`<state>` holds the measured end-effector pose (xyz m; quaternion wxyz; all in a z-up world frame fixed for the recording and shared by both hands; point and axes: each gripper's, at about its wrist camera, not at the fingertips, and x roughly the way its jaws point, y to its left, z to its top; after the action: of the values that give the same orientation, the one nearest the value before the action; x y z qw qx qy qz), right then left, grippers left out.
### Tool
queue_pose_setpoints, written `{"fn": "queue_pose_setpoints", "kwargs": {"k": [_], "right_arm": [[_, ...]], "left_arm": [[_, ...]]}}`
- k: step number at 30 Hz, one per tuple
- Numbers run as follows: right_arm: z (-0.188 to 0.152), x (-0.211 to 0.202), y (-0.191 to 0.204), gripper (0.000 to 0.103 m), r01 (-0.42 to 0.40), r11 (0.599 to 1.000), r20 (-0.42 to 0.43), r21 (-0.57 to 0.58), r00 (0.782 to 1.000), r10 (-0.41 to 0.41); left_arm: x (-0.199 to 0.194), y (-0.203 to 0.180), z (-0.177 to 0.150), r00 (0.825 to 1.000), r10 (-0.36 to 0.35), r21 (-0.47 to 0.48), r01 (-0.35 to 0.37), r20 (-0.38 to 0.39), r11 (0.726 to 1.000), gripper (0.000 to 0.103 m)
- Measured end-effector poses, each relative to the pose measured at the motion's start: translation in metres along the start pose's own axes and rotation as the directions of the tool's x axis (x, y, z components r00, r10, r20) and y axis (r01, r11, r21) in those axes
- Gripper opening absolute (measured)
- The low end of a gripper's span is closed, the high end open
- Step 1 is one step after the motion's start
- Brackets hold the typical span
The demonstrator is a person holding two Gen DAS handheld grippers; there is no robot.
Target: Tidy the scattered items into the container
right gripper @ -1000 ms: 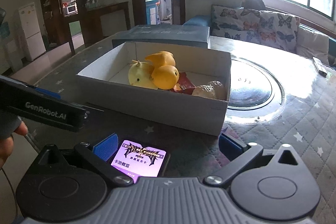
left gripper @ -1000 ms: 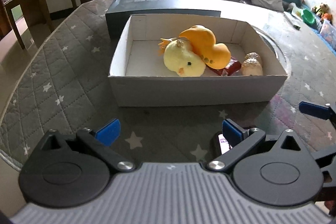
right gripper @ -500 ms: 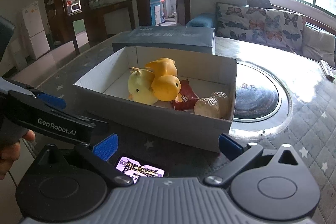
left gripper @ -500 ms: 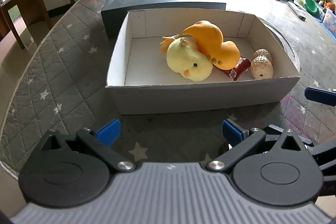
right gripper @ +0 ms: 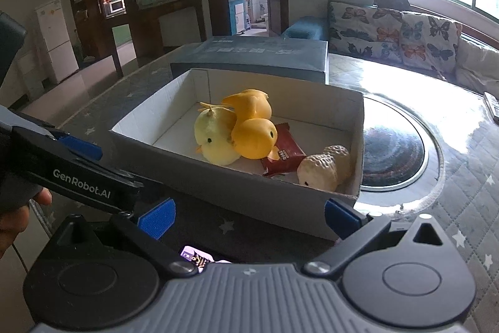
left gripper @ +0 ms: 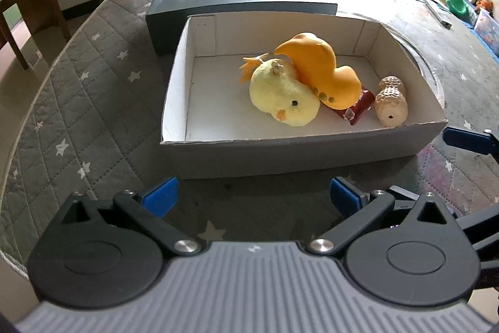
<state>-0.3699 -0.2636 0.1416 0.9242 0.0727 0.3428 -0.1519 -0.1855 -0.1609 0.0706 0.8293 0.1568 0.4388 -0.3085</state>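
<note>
Both tongs – left [left gripper: 252, 197] and right [right gripper: 249, 216] – hang spread and empty at the near wall of the white box [left gripper: 299, 152] on the counter [left gripper: 78, 114]. Inside: two chicks, one red packet [right gripper: 282, 156], one peanut toy [left gripper: 391, 105] – its left half bare. One purple card [right gripper: 199, 256] lies under the right tongs

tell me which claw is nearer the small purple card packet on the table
Right. The right claw hangs open directly above the small purple card packet, at its base. The left claw, also open, sits off to the packet's left.
</note>
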Motion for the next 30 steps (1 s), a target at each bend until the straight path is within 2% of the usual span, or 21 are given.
{"fn": "queue_pose_setpoints", "kwargs": {"k": [13, 20, 25, 30], "right_arm": [[0.012, 0.004, -0.005, 0.103, -0.045, 0.999, -0.016, 0.010, 0.999, 0.045], [0.023, 0.003, -0.006, 0.103, -0.086, 0.996, -0.015, 0.011, 0.996, 0.086], [0.047, -0.003, -0.014, 0.103, -0.131, 0.991, -0.007, 0.002, 0.991, 0.131], [0.079, 0.020, -0.037, 0.103, -0.112, 0.994, 0.006, 0.007, 0.994, 0.112]], "left_arm": [[0.000, 0.009, 0.012, 1.000, -0.019, -0.019, 0.018, -0.024, 1.000, 0.103], [-0.013, 0.017, 0.022, 0.997, -0.069, -0.020, 0.069, -0.028, 0.997, 0.103], [-0.026, 0.024, 0.043, 0.996, -0.092, -0.005, 0.092, 0.019, 0.996, 0.103], [-0.028, 0.040, 0.082, 0.994, -0.021, -0.006, 0.022, 0.111, 1.000, 0.103]]}}
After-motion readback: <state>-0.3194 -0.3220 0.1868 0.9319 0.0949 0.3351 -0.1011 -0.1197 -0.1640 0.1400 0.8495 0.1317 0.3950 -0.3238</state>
